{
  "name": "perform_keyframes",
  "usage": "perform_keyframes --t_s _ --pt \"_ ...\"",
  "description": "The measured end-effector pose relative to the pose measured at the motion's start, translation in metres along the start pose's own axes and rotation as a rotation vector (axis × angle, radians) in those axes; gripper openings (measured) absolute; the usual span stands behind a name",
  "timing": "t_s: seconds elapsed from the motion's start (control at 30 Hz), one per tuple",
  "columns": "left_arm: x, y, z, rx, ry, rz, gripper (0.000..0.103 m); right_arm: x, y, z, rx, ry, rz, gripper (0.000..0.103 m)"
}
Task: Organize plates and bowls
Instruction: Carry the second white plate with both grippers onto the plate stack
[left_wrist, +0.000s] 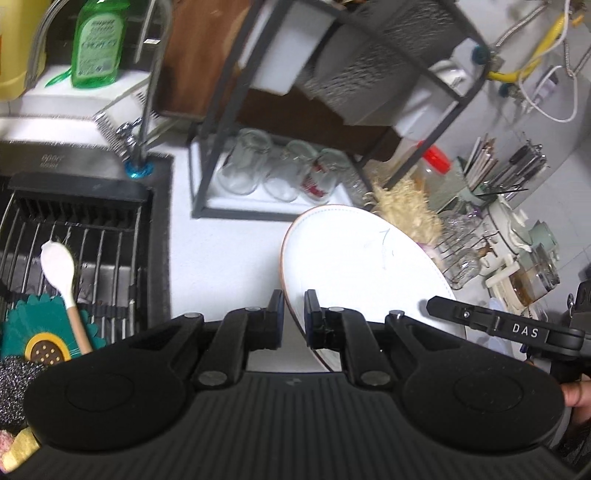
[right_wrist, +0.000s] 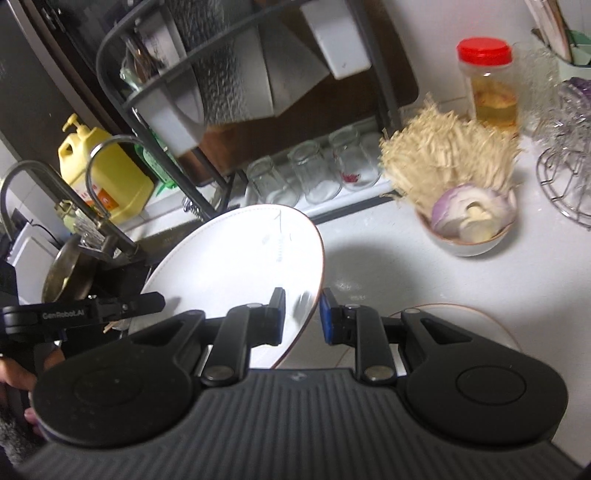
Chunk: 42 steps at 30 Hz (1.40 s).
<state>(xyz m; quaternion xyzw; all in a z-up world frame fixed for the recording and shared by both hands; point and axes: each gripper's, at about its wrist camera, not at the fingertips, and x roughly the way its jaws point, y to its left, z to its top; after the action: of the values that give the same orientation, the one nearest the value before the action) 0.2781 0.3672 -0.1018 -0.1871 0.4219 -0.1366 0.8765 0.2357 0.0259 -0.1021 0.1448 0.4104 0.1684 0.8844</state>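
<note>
Midway through, by the look of it. White plate with a thin brown rim held tilted in the air above the white worktop, gripped at opposite edges by both claws. Left claw clenched on the rim nearest it, one pad on each face; right claw straddling the opposite rim, pads close to both faces and apparently grasping, though a sliver of gap on one side cannot be ruled out. Not yet placed in the black dish rack, which stands just behind and looks the likely destination.

Still to do, judging from the right wrist view: a second plate flat on the worktop, partly hidden under the right claw, and a small bowl holding cut onion and a pale shredded heap, near the rack's end. Whether that filled bowl belongs to the tidying cannot be told.

Worktop white, smooth and glossy. Upturned drinking glasses on a tray under the rack; red-lidded jar near the bowl; wire glass holder at the right edge. To the left a dark sink with wire drainer, white spoon and scouring pads, tap behind, green detergent bottle and yellow pump jug near the tap.
</note>
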Motion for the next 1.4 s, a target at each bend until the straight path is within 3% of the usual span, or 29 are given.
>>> perform_keyframes --t_s 0.4,0.8,1.03,1.4 --pt "0.024 -0.063 -0.022 0.096 0.01 -0.038 0.013 -0.053 -0.043 -0.016 0.016 -0.039 -0.042 0.023" --pt "0.076 -0.112 -0.063 0.144 0.147 -0.046 0.013 -0.083 -0.092 -0.056 0.042 -0.039 -0.138 0.023" --pt "0.096 -0.129 -0.078 0.158 0.196 -0.01 0.013 -0.081 -0.112 -0.073 0.058 -0.023 -0.169 0.023" --pt "0.121 -0.125 -0.079 0.152 0.273 0.07 0.013 -0.059 -0.118 -0.083 0.039 0.01 -0.191 0.023"
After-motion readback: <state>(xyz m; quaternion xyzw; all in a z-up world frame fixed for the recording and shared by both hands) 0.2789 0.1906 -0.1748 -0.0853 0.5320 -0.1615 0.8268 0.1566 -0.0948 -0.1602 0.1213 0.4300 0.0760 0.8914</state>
